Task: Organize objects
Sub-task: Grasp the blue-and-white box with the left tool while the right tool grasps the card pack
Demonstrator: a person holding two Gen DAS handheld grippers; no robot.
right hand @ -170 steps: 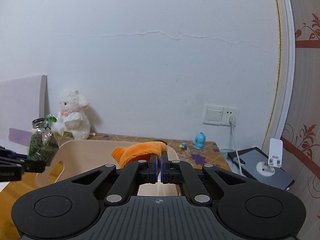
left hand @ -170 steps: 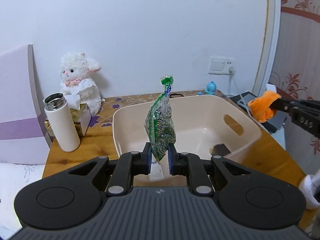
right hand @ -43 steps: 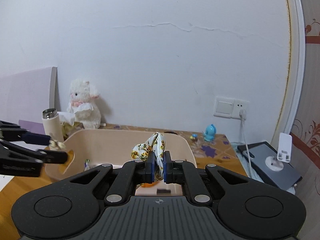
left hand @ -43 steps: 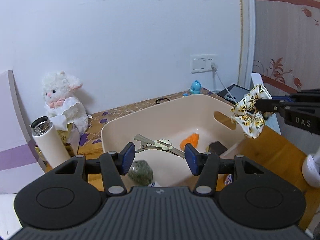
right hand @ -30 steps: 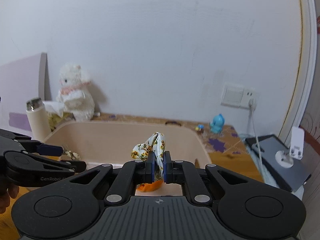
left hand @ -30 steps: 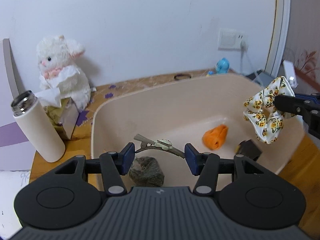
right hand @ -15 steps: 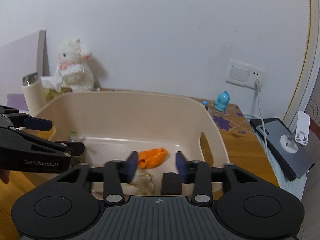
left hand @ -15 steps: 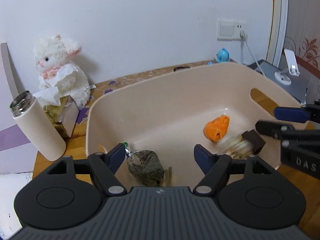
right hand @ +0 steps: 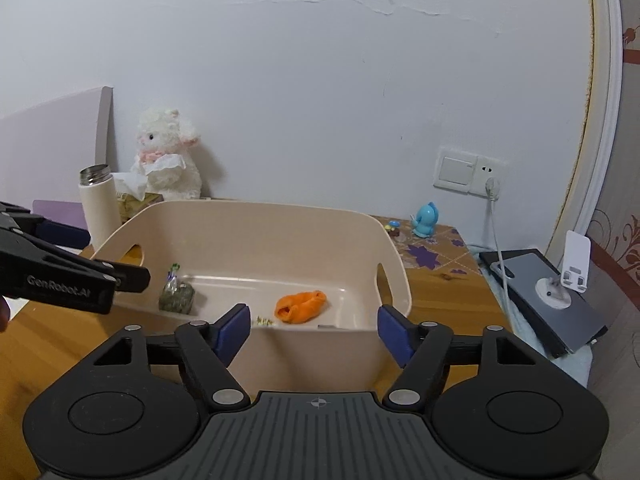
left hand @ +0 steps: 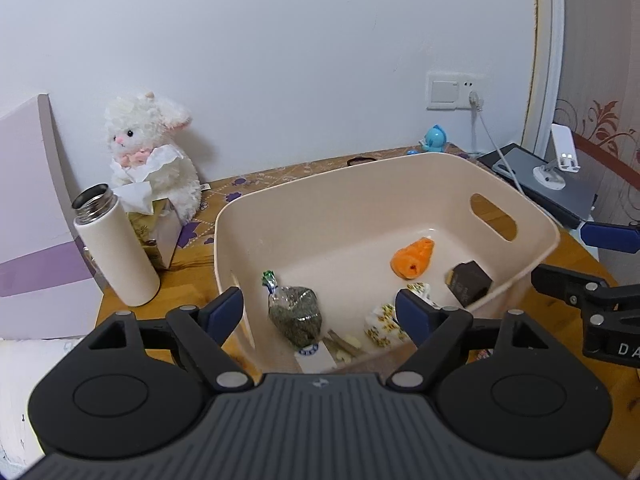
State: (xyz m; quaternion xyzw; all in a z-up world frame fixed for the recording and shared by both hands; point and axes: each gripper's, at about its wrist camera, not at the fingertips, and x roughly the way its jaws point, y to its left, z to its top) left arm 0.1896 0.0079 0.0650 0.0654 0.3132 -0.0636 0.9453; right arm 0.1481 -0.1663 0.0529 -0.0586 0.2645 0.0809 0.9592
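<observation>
A beige plastic bin [left hand: 280, 208] stands on the wooden table. In it lie a green seed bag [left hand: 296, 316], an orange cloth [left hand: 412, 258], a dark block [left hand: 468, 282], a flowered scrunchie [left hand: 386, 322] and a hair clip [left hand: 344, 346]. My left gripper [left hand: 318, 310] is open and empty over the bin's near wall. My right gripper [right hand: 314, 334] is open and empty at the bin's near side; the bin [right hand: 256, 220], the seed bag [right hand: 176, 298] and the orange cloth [right hand: 300, 306] show beyond it.
A white flask [left hand: 114, 246], a tissue box [left hand: 154, 232] and a white plush lamb [left hand: 150, 160] stand left of the bin. A blue toy [left hand: 434, 140], a wall socket with cable [left hand: 456, 92] and a tablet with a phone stand [left hand: 548, 184] are at the right.
Both grippers opened: the left dropped the hair clip and the right dropped the flowered scrunchie into the bin. Both have since pulled back from the bin.
</observation>
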